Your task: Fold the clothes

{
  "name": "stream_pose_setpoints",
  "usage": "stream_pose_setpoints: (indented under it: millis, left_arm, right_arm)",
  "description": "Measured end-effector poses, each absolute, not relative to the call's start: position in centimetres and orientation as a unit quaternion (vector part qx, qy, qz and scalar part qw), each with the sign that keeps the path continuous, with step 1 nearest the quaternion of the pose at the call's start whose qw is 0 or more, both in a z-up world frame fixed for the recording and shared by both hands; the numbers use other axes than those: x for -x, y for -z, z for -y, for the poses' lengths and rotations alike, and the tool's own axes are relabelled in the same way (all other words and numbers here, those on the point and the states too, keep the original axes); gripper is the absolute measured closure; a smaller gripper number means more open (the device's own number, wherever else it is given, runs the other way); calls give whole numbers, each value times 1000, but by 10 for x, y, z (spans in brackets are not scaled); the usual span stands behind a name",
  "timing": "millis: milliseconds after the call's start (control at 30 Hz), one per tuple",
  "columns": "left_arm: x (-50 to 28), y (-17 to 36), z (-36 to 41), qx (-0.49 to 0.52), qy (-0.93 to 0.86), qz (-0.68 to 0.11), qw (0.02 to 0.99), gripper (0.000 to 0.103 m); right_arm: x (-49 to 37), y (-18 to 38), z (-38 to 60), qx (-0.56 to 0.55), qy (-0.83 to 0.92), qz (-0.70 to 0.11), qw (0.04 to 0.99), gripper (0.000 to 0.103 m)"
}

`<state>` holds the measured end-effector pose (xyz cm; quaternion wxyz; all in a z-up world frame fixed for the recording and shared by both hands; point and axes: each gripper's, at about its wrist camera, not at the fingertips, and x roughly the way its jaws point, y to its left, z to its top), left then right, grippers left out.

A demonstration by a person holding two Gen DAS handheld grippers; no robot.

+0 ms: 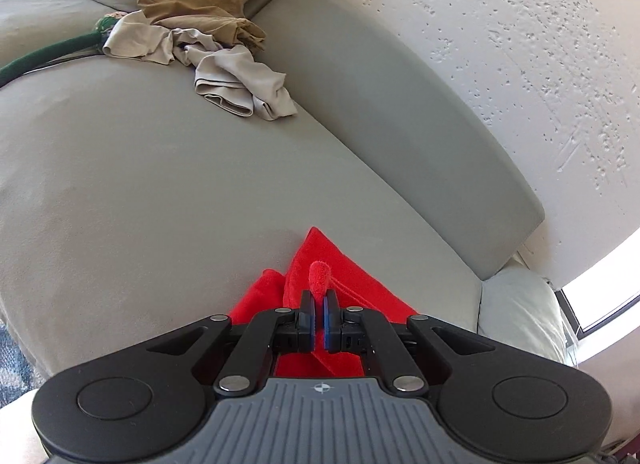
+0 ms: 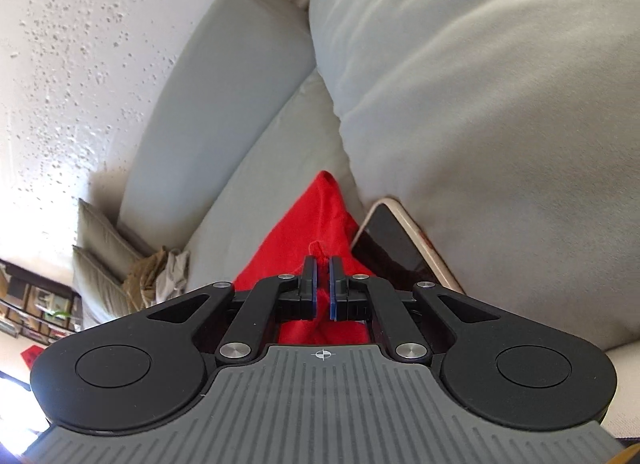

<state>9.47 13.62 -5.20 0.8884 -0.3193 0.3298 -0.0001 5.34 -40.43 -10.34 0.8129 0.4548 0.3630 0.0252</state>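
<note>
The red cloth (image 1: 340,276) lies on the sofa seat cushion (image 1: 160,168), at the cushion's end nearest the textured wall (image 1: 500,44), and serves as the reference landmark. The left claw (image 1: 319,298) is closed to a narrow gap on a raised fold of the red cloth, which protrudes upward between its fingers. The right claw (image 2: 322,264) is likewise closed to a narrow gap on a small bunched ridge of the red cloth (image 2: 316,220). Beyond the cloth, in the left wrist view, the seat cushion extends as a broad bare surface. A pile of crumpled beige garments (image 1: 240,76) and a tan garment (image 1: 200,4) lie at the far end of this cushion, well apart from the red cloth, with a dark green cord-like item (image 1: 48,54) beside them. The grey backrest panel (image 1: 400,124) runs along the cushion edge on the wall side of the cloth. In the right wrist view, a phone (image 2: 396,244) with a dark screen and light case lies just beside the red cloth, touching or nearly touching its edge, wedged against a large pale cushion (image 2: 500,124). This cushion bounds the cloth closely on that side.
</note>
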Motion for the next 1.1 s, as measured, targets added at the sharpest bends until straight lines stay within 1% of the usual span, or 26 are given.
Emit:
stream_pose_setpoints:
  millis: [167, 333, 367, 433, 467, 500, 533, 567, 600, 667, 700, 733, 833, 867, 900, 933, 1000, 1033, 1067, 1100]
  left_arm:
    - [-75, 41, -129, 303, -3, -322, 897, 102]
    - [-67, 58, -127, 269, -29, -370, 889, 101]
    - [-68, 64, -127, 257, -37, -383, 887, 98]
    - [-70, 73, -129, 230, -64, -402, 884, 98]
    - [-70, 74, -131, 220, -78, -409, 882, 89]
    - [-70, 72, -134, 213, -92, -416, 879, 74]
    - [-67, 69, -138, 212, -102, -418, 878, 70]
    - [-63, 63, -142, 212, -109, -414, 879, 68]
    - [-59, 56, -145, 210, -115, -409, 880, 69]
    - [-49, 40, -147, 189, -121, -388, 894, 69]
    - [-47, 33, -145, 177, -117, -376, 902, 69]
    - [-46, 27, -143, 169, -105, -367, 909, 69]
    - [-55, 23, -126, 177, -32, -363, 914, 67]
    - [-60, 25, -117, 177, -10, -369, 913, 64]
    - [-65, 28, -106, 174, 10, -379, 909, 59]
    - [-71, 32, -96, 172, 30, -388, 905, 56]
    - [-85, 43, -70, 149, 53, -411, 898, 47]
    - [-93, 48, -58, 132, 61, -422, 895, 45]
    - [-101, 52, -46, 109, 67, -432, 892, 43]
    - [-108, 55, -35, 88, 70, -439, 891, 43]
  right_arm:
    - [-46, 97, 410, -453, -38, -359, 815, 98]
    - [-34, 87, 410, -446, -48, -350, 823, 98]
    - [-32, 88, 408, -445, -43, -352, 823, 98]
    - [-27, 91, 403, -436, -31, -365, 822, 97]
    - [-25, 93, 400, -428, -26, -380, 820, 97]
    - [-23, 94, 397, -421, -20, -394, 817, 93]
    - [-21, 95, 394, -413, -15, -408, 814, 92]
    - [-16, 92, 392, -407, -7, -413, 815, 92]
    - [-9, 84, 391, -397, 0, -408, 822, 90]
    - [4, 67, 388, -376, 13, -400, 836, 79]
    - [7, 57, 385, -363, 17, -394, 844, 68]
    - [11, 47, 383, -349, 21, -388, 853, 62]
    - [6, 24, 371, -322, 8, -387, 864, 61]
    - [-2, 22, 366, -317, 5, -395, 862, 59]
    - [-10, 21, 360, -312, 2, -402, 861, 51]
    - [-19, 20, 354, -306, 0, -409, 859, 48]
    - [-37, 22, 341, -296, -10, -427, 854, 48]
    - [-46, 24, 334, -289, -15, -436, 852, 46]
    - [-56, 29, 327, -276, -18, -448, 850, 44]
    - [-66, 35, 320, -262, -21, -459, 848, 36]
